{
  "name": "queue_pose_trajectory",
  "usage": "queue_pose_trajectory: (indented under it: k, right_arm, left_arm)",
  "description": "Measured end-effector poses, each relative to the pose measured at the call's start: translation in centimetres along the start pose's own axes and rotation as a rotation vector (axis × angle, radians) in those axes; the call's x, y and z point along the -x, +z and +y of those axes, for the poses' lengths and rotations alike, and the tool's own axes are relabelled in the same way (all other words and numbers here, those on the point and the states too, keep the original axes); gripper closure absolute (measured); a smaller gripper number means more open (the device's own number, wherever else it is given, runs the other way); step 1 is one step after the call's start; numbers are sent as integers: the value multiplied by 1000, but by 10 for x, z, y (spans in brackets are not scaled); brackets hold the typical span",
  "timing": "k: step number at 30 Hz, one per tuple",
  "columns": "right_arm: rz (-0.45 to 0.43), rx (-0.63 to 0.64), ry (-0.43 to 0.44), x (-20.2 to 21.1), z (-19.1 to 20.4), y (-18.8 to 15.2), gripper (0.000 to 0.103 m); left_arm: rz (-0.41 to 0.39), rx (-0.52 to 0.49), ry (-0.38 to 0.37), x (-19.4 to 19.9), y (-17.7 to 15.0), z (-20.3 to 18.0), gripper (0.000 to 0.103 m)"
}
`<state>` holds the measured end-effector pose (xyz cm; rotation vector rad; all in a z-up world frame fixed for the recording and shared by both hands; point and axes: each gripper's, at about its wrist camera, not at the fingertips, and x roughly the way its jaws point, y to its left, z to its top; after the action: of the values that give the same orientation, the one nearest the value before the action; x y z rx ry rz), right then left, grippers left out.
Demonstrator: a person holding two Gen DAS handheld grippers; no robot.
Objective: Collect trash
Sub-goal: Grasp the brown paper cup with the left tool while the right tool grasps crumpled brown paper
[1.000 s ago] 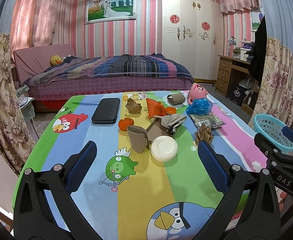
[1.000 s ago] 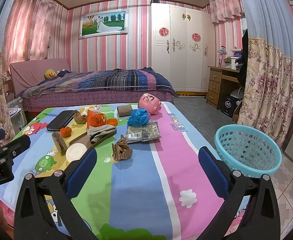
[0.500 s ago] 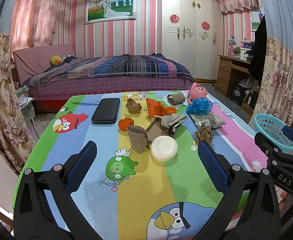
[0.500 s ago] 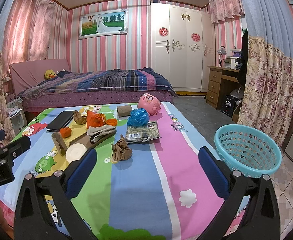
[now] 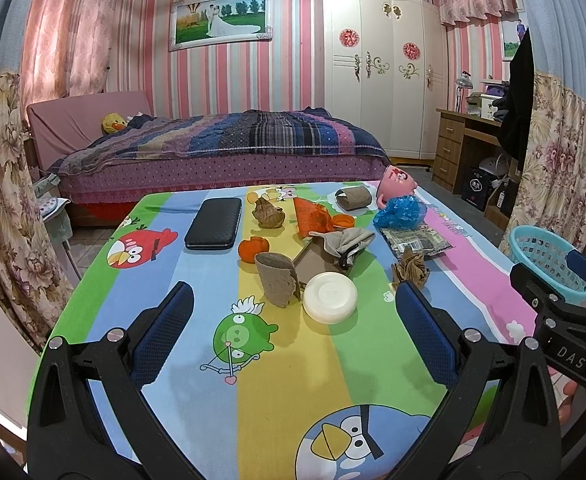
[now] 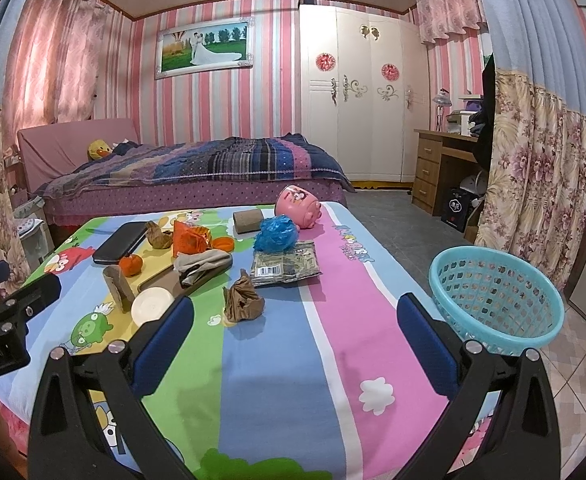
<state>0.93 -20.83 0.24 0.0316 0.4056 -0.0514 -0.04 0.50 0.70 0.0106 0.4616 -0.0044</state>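
Observation:
Trash lies on the cartoon tablecloth (image 5: 321,364): a crumpled brown paper ball (image 6: 243,301) (image 5: 410,269), a torn cardboard tube (image 5: 277,279), a second paper wad (image 5: 268,214), a foil wrapper (image 6: 285,266), a blue plastic wad (image 6: 275,233) and an orange bag (image 5: 312,216). A teal basket (image 6: 497,296) stands beside the table on the right. My left gripper (image 5: 293,320) is open and empty above the near table edge. My right gripper (image 6: 295,330) is open and empty, short of the paper ball.
A white round lid (image 5: 330,297), a small orange (image 5: 253,248), a black case (image 5: 213,222), a grey cloth on a brown board (image 5: 343,241), a cardboard roll (image 5: 353,197) and a pink mug (image 5: 398,181) are also on the table. A bed stands behind it.

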Motion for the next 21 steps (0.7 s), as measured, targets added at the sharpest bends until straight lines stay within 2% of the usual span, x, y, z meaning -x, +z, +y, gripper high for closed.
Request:
queue_pose_trajectory:
  k: [13,21]
  right_arm:
    - [8,6,-6,-5,4,-3,4]
    - [11,5,-11,-9,-2,4,4]
  left_arm:
    - [0,5,2,-1,2,3,5]
    - [-8,5,36,-1,16,25,5]
